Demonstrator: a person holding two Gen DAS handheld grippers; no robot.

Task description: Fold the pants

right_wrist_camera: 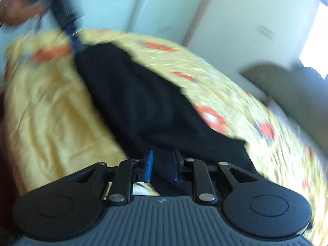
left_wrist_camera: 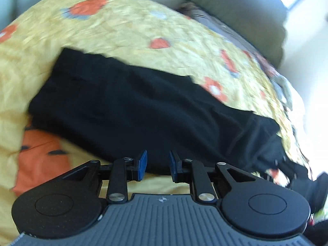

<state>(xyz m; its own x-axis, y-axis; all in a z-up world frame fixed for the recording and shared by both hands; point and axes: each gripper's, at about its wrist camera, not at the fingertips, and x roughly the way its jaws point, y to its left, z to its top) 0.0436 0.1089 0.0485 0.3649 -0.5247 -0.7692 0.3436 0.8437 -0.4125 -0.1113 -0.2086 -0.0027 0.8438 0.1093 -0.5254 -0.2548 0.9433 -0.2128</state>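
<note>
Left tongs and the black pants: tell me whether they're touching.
Cannot tell. In the left wrist view the left tongs stand open with nothing pinched, but the black pants lie right behind the pads, so neither gap nor contact shows plainly.

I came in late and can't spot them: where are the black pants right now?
The black pants lie as a long dark strip across the yellow flowered bedspread, filling the middle of both wrist views, just ahead of each gripper's parted blue pads.
</note>
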